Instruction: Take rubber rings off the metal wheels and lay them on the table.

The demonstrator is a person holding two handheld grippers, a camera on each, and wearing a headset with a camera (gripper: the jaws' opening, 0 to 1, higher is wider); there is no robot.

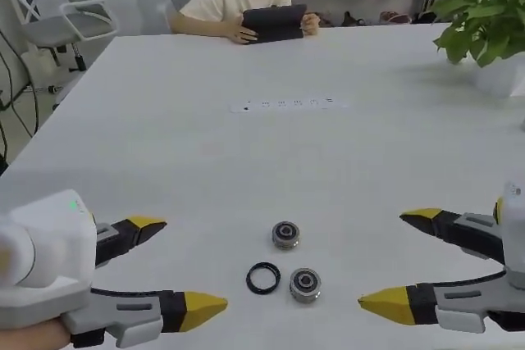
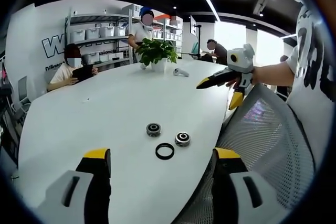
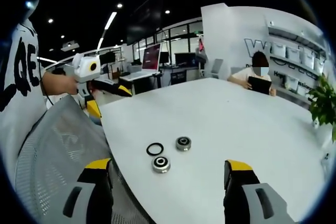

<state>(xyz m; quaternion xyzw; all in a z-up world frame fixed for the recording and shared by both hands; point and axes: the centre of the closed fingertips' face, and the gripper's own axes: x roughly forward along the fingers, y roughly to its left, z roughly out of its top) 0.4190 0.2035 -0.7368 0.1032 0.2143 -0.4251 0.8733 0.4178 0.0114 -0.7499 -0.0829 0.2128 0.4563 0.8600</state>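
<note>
Across the broad white worktop (image 1: 246, 161), with a potted plant (image 1: 484, 14) at its far right, the work sits near the front edge. The left tongs (image 1: 176, 264) and right tongs (image 1: 399, 258) hover low on either side of it, each spread wide and holding nothing, yellow tips pointing inward. Between them lie two metal wheels, the farther wheel (image 1: 285, 234) and the nearer wheel (image 1: 304, 284), close together but not touching. Just beside the nearer wheel, on its left in the head view, a black rubber ring (image 1: 263, 278) lies flat on the worktop, free of both wheels. Whether either wheel carries a ring on its rim is too small to tell.

The wheels look dense and hard, and are likely to skid on the smooth surface. One pair of tongs would best pin a wheel by its sides while the other works at the rim. A ring should be light, soft and stretchy: pinch its outer edge and roll it off.

Large wall lettering (image 2: 52, 45) begins with a W; the rest is hidden. A row of small marks (image 1: 283, 104) on the worktop is unreadable.
</note>
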